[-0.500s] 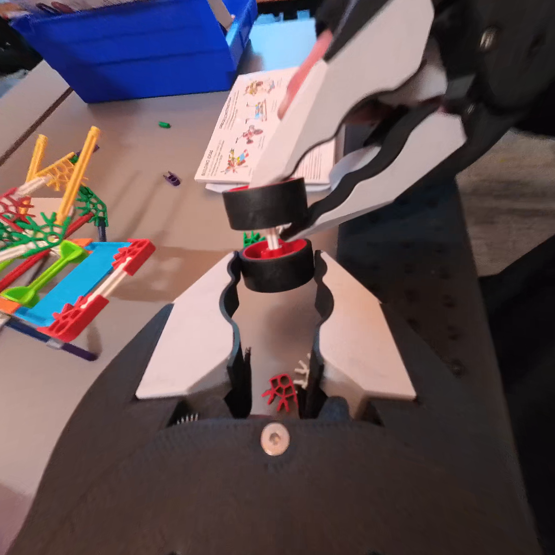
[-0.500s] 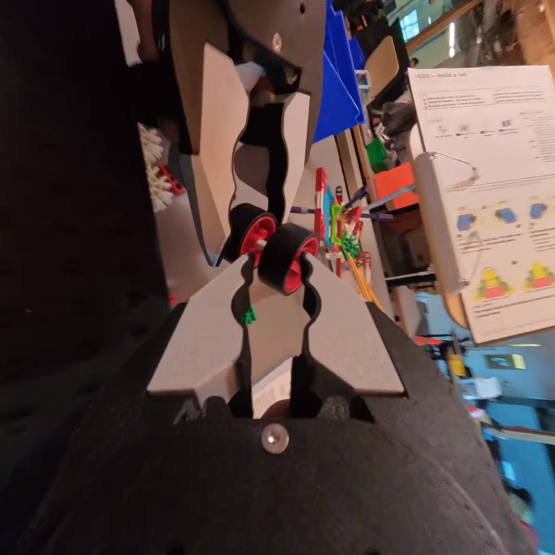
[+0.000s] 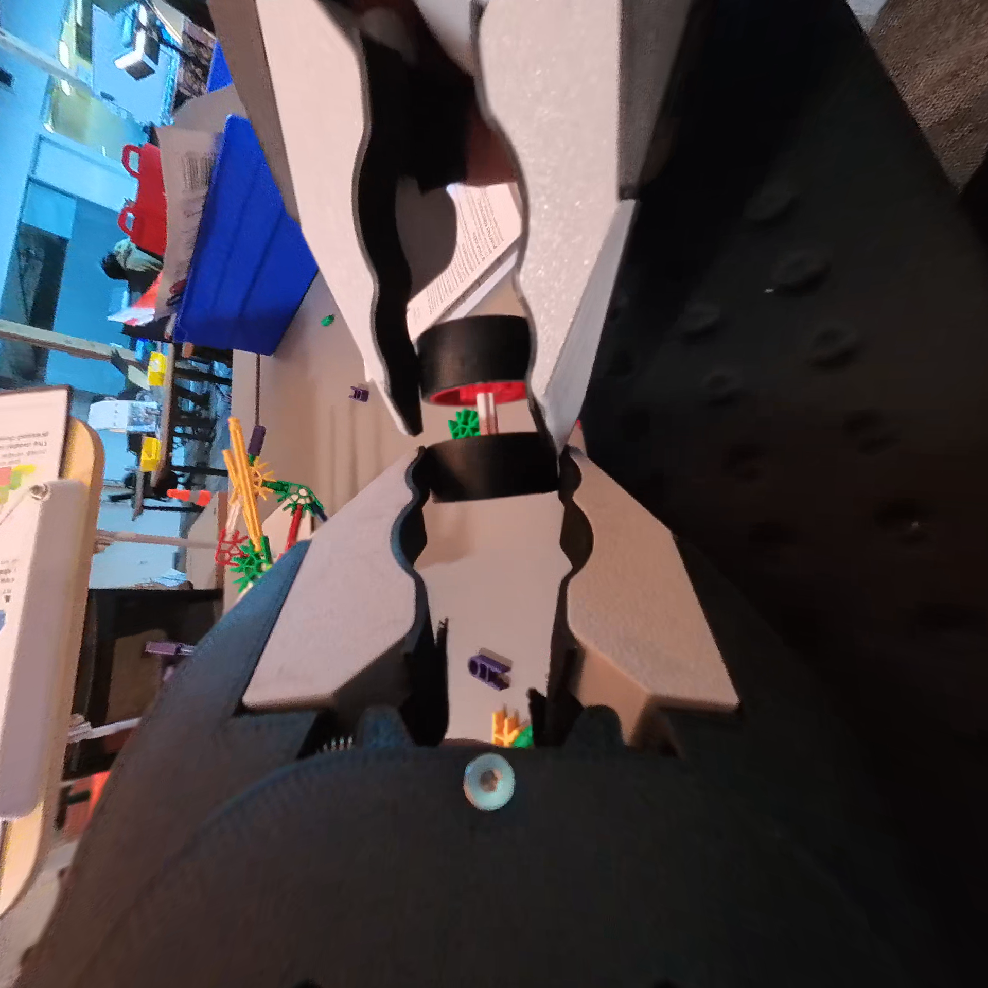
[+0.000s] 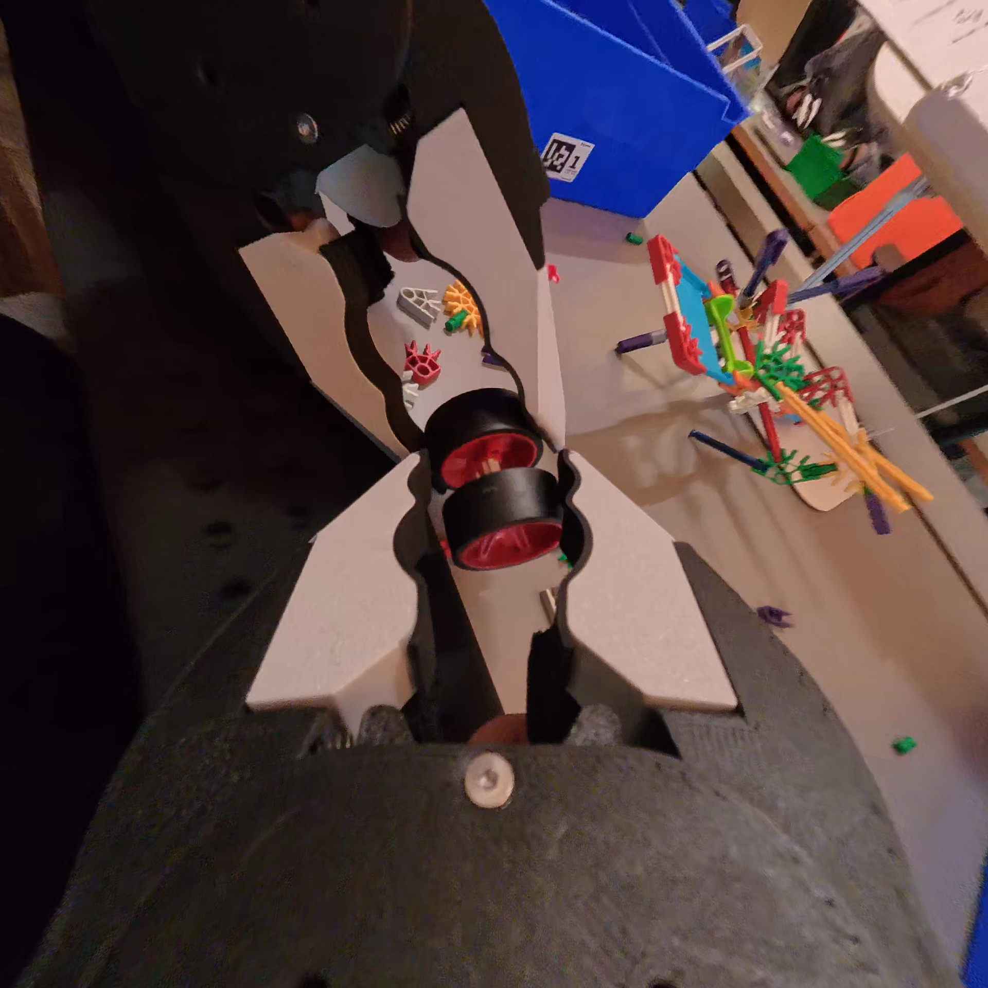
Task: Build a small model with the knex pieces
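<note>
the left gripper [image 3: 489, 462] fingers clench one black wheel [image 3: 492, 466]; the right gripper [image 4: 494, 505] fingers clench the other wheel [image 4: 502, 526], a short white axle [image 3: 487, 411] joining them above the bench [image 4: 722, 577]. loose connectors [image 4: 422, 363], a rod model [image 4: 759, 374] and a blue bin [image 4: 615, 101], contents unseen, lie beyond.

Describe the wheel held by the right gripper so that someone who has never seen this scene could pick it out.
Start at the blue bin on the grey table, then come towards the camera to where the two grippers meet tip to tip. The right gripper clamps a black wheel with a red hub. Its twin, joined by a short white axle, sits in the left gripper.
</note>
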The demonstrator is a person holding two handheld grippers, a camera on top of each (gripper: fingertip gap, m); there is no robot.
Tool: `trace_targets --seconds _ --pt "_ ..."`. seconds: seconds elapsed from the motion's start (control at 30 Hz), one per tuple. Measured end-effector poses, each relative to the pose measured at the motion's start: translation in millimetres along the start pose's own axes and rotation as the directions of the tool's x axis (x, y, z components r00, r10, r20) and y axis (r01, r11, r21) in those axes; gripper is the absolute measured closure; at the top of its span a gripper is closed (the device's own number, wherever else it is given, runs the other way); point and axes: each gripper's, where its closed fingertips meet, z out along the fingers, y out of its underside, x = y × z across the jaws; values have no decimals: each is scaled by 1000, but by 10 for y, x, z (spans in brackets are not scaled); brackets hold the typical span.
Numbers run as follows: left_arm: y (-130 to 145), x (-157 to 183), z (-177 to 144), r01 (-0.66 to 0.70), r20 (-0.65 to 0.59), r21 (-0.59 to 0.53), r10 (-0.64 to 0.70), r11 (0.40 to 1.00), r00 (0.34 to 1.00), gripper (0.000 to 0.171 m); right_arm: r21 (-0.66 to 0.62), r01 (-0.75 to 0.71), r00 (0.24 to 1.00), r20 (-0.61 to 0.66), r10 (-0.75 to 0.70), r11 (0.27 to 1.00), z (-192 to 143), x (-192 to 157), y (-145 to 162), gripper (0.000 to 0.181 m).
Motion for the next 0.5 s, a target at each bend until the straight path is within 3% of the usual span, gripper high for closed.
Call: trace_targets --seconds 0.17,0.2,0.37,0.4,0.5 --pt "7 -1 21 -52 11 -7 52 999 999 126 4 -15 998 54 15 1000 24 -6 49 140" --pt "-11 -21 17 -63 25 6 63 998 998 126 14 6 996 90 -7 1000 13 -57 41 159" --pt "-41 -77 14 13 11 49 -13 999 1000 126 44 -13 995 95 9 999 -14 -26 19 159" --pt "-41 -84 19 16 11 57 -17 998 1000 126 49 -18 996 92 14 999 -19 -6 19 155" --pt "-71 -84 6 16 7 87 -17 996 1000 126 75 -53 996 74 48 996 -60 130 17 120"
